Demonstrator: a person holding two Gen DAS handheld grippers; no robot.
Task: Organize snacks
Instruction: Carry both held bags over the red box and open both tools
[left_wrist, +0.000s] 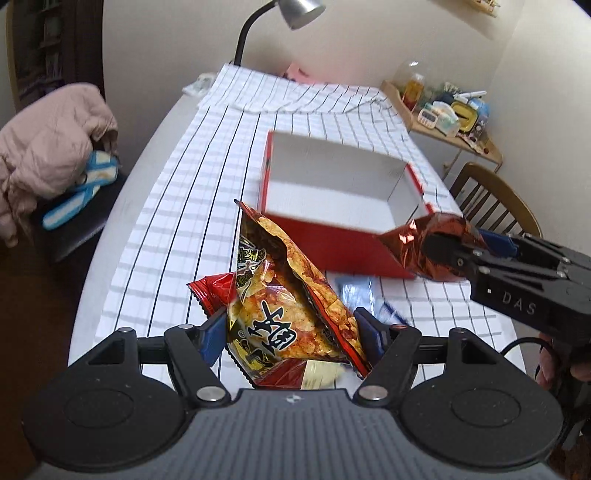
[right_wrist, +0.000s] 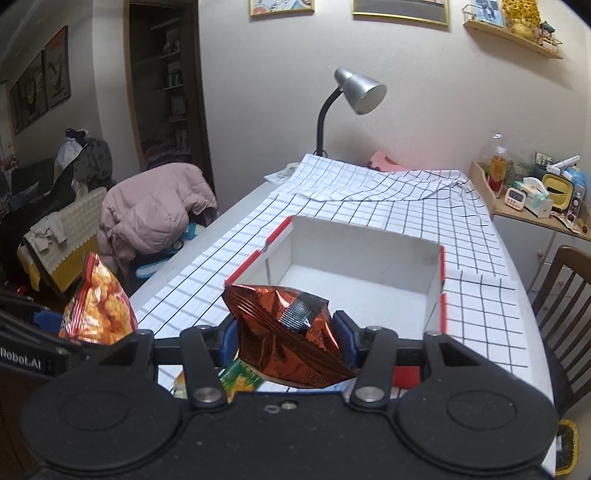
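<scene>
My left gripper (left_wrist: 293, 334) is shut on a large chip bag (left_wrist: 291, 299) printed with orange chips and black characters, held up above the checked tablecloth. That same chip bag (right_wrist: 98, 308) shows at the left edge of the right wrist view. My right gripper (right_wrist: 288, 341) is shut on a crumpled copper-red Oreo packet (right_wrist: 286, 332); in the left wrist view the right gripper (left_wrist: 448, 254) and its Oreo packet (left_wrist: 417, 242) hang at the near right corner of the box. An empty red box (left_wrist: 332, 247) with a white inside lies ahead; the red box (right_wrist: 441, 295) is open on top.
A small red packet (left_wrist: 210, 291) and a blue packet (left_wrist: 356, 290) lie on the cloth below the chip bag. A green packet (right_wrist: 240, 380) lies under my right gripper. A desk lamp (right_wrist: 360, 94) stands at the table's far end. A wooden chair (right_wrist: 569, 295) is on the right, a pink jacket (right_wrist: 155, 214) on the left.
</scene>
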